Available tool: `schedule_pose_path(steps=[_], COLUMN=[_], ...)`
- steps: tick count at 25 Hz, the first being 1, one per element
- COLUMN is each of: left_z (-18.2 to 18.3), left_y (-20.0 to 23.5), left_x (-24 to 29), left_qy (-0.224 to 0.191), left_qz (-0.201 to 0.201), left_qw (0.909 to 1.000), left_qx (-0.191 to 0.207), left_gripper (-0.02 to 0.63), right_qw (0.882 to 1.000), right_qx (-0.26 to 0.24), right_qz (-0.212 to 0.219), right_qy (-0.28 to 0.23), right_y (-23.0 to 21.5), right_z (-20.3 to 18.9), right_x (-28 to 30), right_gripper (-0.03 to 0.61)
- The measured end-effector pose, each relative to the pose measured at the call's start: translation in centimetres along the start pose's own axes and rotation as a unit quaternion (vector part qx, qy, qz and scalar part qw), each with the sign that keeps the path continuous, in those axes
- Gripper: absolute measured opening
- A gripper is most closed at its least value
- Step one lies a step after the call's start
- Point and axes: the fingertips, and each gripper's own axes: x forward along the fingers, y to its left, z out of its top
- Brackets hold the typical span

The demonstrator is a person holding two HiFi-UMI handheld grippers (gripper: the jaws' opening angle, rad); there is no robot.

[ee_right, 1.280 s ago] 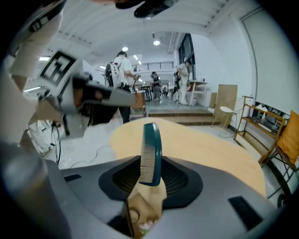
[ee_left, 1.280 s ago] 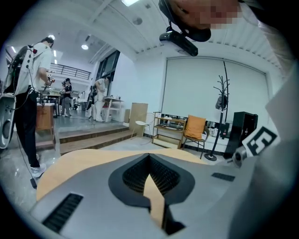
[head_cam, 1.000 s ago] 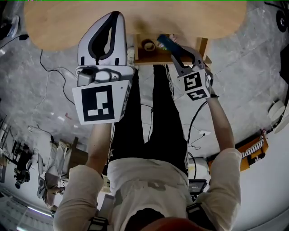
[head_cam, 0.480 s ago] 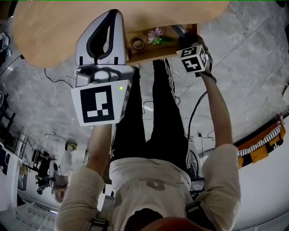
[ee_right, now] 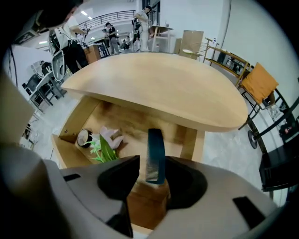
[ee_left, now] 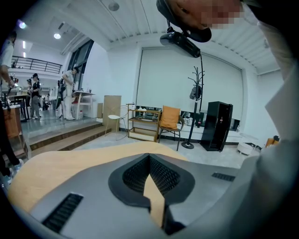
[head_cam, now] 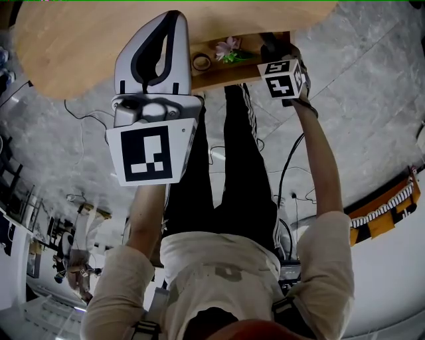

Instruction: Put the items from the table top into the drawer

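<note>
In the right gripper view a teal comb point(ee_right: 155, 156) stands upright between the jaws of my right gripper point(ee_right: 153, 164), which is shut on it. It hangs over the open wooden drawer point(ee_right: 63, 144) under the table point(ee_right: 163, 84). A pink artificial flower point(ee_right: 106, 142) and a small tape roll point(ee_right: 84, 137) lie in the drawer's left part. In the head view my right gripper point(head_cam: 272, 46) points down at the drawer's point(head_cam: 219, 74) right end and hides the comb. My left gripper point(head_cam: 174, 14) hovers over the table point(head_cam: 80, 40), shut and empty.
The round wooden table's near edge overhangs the drawer. The person's legs stand just below the drawer front in the head view. Cables point(head_cam: 285, 172) trail on the grey floor. Beyond the table stand chairs, a shelf point(ee_left: 142, 122) and a coat stand point(ee_left: 194, 109).
My right gripper has carried the comb up the picture to the drawer's right end and tipped steeply downward. The left gripper has shifted only slightly over the table.
</note>
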Motion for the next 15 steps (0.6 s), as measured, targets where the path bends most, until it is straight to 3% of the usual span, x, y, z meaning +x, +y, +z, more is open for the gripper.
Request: schedule_pose_path(steps=[11,14,15], left_z=[-0.2,-0.2,0.0], left_y=[1.0,1.1,1.1], left_x=[-1.3,-1.3,-1.3], left_qy=[-0.007,-0.016,-0.021], left_qz=[0.009,0.010,0.010], left_qw=[0.9999,0.9998,0.9996], left_qx=[-0.003,-0.010,-0.014], left_gripper=[0.008,0.008,0.008], right_qw=[1.000,0.999,0.999], right_qx=[-0.006,-0.024,-0.024], right_qz=[-0.009,-0.039,-0.048], right_qy=[0.012,0.007,0.000], right_y=[0.7,0.2,-0.1], right_z=[-0.4,0.6,1.4], right_x=[-0.4,-1.5,-2.1], right_gripper=[0.165,0.025,0.005])
